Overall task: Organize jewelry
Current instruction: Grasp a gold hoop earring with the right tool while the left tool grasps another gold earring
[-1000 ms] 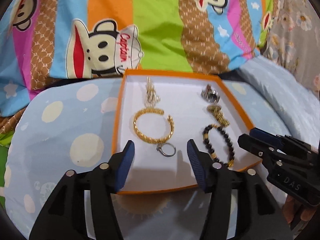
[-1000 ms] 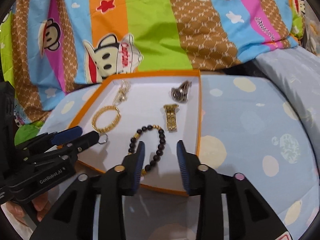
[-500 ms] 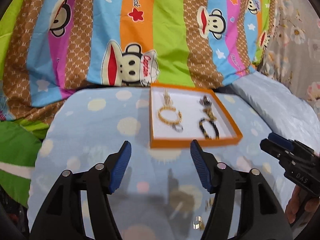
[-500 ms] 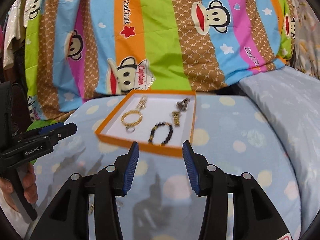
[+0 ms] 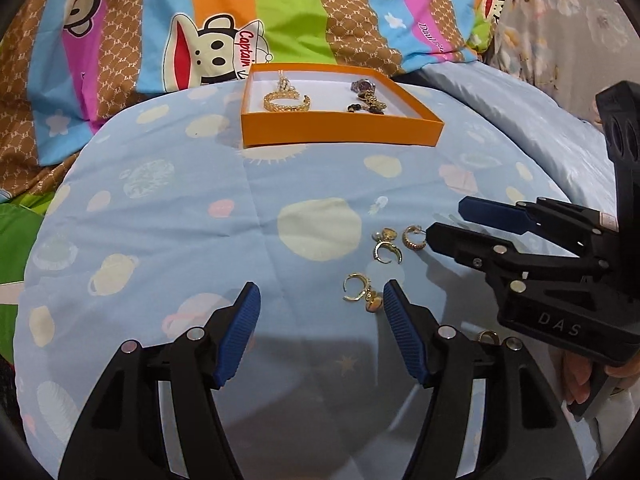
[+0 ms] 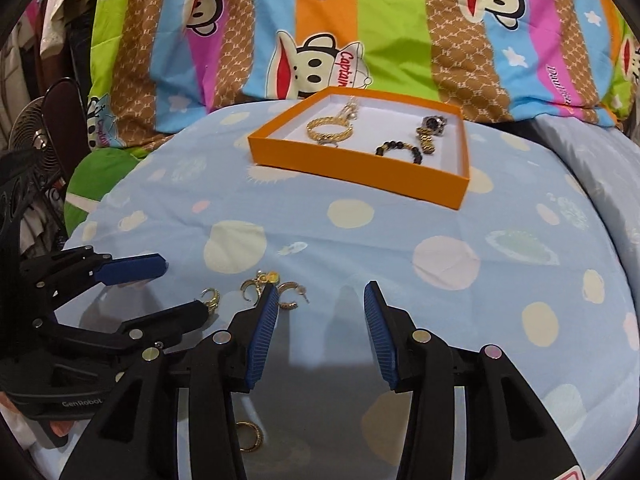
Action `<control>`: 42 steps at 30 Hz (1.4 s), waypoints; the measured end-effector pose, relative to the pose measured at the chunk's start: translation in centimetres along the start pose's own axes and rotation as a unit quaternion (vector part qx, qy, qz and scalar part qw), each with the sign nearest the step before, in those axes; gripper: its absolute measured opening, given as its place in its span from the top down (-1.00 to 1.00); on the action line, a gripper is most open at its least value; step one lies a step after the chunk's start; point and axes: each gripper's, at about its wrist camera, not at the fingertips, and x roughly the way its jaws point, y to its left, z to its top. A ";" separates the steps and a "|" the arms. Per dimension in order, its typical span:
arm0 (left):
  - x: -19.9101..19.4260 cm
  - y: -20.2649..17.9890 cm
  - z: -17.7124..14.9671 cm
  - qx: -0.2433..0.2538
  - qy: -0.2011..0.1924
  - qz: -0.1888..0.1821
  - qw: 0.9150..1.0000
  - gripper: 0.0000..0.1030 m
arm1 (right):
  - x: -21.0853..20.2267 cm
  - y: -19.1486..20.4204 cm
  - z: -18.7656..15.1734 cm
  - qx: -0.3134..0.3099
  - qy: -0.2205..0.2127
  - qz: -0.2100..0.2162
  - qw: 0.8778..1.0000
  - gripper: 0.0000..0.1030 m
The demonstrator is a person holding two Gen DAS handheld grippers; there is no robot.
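Note:
An orange box (image 5: 340, 134) (image 6: 360, 168) sits far on the blue spotted sheet. It holds a gold bracelet (image 5: 286, 102) (image 6: 330, 130), a black bead bracelet (image 6: 400, 152), a watch (image 6: 432, 124) and a chain. Several gold hoop earrings (image 5: 386, 248) (image 6: 256, 284) lie loose on the sheet near me. My left gripper (image 5: 320, 316) is open and empty, with one earring (image 5: 360, 292) between its fingertips. My right gripper (image 6: 318, 312) is open and empty, its left fingertip beside an earring (image 6: 290, 296). Another hoop (image 6: 250, 436) lies under it.
A striped cartoon-monkey blanket (image 5: 280, 12) rises behind the box. A pale blue pillow (image 5: 520, 120) lies at the right. A fan (image 6: 36, 136) stands off the bed at the left in the right wrist view.
Both grippers have pulled back from over the box to low above the near sheet. The loose earrings have come into view. Both stay open.

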 end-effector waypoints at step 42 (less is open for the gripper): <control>-1.2 -7.6 -2.6 0.066 0.013 -0.080 0.995 -0.17 | -1.6 -3.9 1.0 0.068 -0.004 -0.024 0.997 0.65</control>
